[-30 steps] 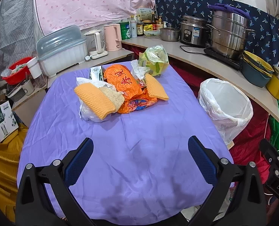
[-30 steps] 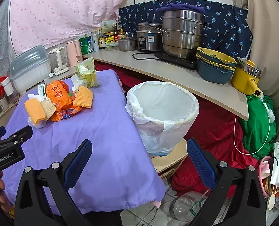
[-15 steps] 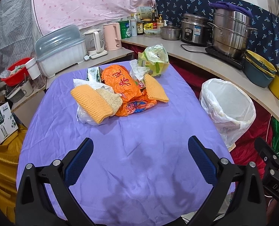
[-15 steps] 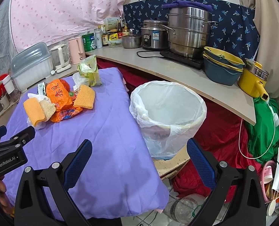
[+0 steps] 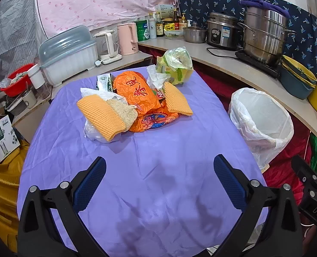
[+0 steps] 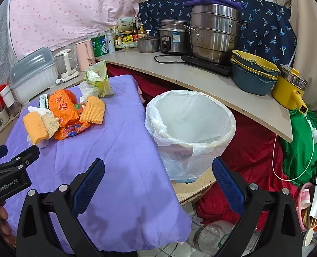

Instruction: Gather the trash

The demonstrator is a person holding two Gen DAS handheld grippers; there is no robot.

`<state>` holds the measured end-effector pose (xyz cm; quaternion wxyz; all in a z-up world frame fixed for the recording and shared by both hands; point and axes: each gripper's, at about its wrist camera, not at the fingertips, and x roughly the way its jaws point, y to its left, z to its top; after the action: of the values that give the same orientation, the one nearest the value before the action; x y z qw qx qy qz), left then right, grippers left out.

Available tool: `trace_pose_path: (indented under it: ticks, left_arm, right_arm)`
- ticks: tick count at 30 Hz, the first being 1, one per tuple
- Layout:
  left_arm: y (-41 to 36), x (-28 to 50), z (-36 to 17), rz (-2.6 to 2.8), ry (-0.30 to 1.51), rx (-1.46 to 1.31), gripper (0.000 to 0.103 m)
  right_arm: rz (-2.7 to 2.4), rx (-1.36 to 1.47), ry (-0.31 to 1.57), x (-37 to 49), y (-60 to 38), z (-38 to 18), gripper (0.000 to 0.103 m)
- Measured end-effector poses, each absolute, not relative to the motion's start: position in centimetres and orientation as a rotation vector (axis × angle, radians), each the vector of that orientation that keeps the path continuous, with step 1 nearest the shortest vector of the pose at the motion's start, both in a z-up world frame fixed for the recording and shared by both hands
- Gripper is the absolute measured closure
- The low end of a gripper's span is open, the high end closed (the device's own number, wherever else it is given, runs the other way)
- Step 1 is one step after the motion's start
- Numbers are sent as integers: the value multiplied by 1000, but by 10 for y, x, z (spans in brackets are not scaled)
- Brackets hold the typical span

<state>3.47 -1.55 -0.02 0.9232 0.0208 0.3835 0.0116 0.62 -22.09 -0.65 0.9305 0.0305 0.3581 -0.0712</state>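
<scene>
Both the left tool [image 5: 159, 172] and the right tool [image 6: 158, 172] are wide open and hold nothing. The trash pile [image 5: 134, 102] lies on the purple desk [image 5: 158, 150]. The lined bin [image 6: 190, 128] stands just beside the desk, seemingly empty.

Bare purple cloth [image 5: 158, 171] lies before the trash pile [image 5: 132, 105].

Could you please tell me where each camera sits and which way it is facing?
Left wrist: on the left gripper, open above the purple table, facing the trash pile.
Right wrist: on the right gripper, open over the table's edge, facing the bin.
Both show pile, bin, counter, and the other gripper at the frame's edge.
</scene>
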Motion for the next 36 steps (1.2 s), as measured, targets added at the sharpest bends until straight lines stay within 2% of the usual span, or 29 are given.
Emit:
trace_pose_path:
  ticks: [36]
  left_arm:
    - [-5,46,-6,41,817,6,7]
  right_arm:
    - [-154,62,733,18,-223,-6,7]
